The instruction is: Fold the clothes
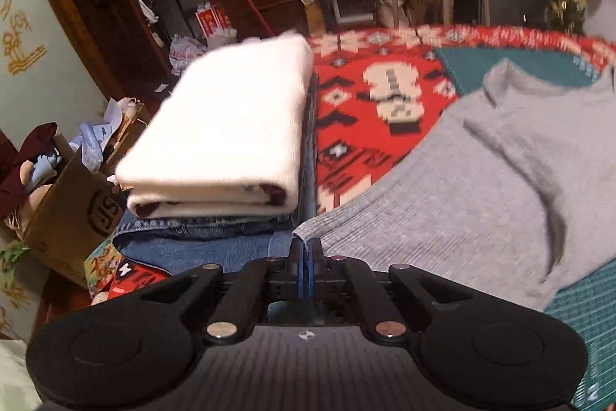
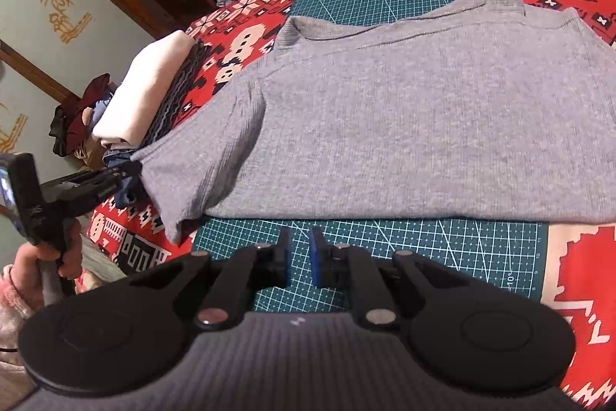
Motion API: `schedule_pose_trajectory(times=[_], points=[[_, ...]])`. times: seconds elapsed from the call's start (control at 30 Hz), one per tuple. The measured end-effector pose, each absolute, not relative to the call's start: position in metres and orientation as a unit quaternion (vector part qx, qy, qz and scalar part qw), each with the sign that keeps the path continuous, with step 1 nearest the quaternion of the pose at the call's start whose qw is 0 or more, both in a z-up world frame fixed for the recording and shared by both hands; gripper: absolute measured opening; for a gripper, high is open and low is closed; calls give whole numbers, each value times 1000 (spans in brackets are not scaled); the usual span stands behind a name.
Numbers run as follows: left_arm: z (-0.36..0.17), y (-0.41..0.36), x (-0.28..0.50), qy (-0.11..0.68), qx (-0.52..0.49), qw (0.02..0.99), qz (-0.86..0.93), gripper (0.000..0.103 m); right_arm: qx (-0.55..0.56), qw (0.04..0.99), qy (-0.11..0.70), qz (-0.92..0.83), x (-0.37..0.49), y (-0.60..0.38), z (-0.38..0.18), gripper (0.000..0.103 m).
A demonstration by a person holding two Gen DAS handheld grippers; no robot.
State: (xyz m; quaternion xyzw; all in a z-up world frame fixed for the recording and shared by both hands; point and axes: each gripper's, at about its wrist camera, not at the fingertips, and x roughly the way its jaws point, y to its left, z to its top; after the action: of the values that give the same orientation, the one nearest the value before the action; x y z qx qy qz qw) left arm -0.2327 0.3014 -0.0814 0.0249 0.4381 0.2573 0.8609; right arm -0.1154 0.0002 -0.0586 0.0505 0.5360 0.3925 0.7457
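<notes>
Pinching the shirt (image 2: 404, 126) sleeve hem, the left fingers (image 1: 307, 243) ready a fold while the right fingers (image 2: 300, 245) wait slightly parted, empty, over the mat's (image 2: 423, 245) near edge

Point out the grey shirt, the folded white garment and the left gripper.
grey shirt (image 2: 404, 126): right wrist view, chest panel.
folded white garment (image 1: 231, 126): left wrist view, top face.
left gripper (image 1: 307, 245): left wrist view, tips pinching sleeve hem.

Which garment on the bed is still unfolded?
The grey T-shirt, spread flat on the green cutting mat; the white garment and jeans lie folded in a stack.
</notes>
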Motion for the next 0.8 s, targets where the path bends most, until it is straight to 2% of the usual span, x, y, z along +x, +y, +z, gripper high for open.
schedule_pose_trajectory(times=[0.1,0.23,0.3,0.37,0.53,0.6,0.8], points=[[-86,299,-232,442,49,858,256,10,52,746,536,392,-114,-1,-58,12],[-80,304,-237,444,32,860,248,19,55,747,536,390,-112,-3,-59,14],[-74,308,-242,443,23,861,248,31,57,747,537,388,-111,-3,-59,14],[-67,312,-248,440,18,863,249,39,56,748,535,388,-110,-4,-58,15],[-42,322,-251,421,-34,881,216,41,61,750,533,387,-107,-5,-56,16],[-35,320,-240,422,-66,890,161,50,64,751,532,386,-105,-5,-54,16],[-38,318,-174,451,-149,878,65,47,65,763,518,380,-93,-8,-46,16]])
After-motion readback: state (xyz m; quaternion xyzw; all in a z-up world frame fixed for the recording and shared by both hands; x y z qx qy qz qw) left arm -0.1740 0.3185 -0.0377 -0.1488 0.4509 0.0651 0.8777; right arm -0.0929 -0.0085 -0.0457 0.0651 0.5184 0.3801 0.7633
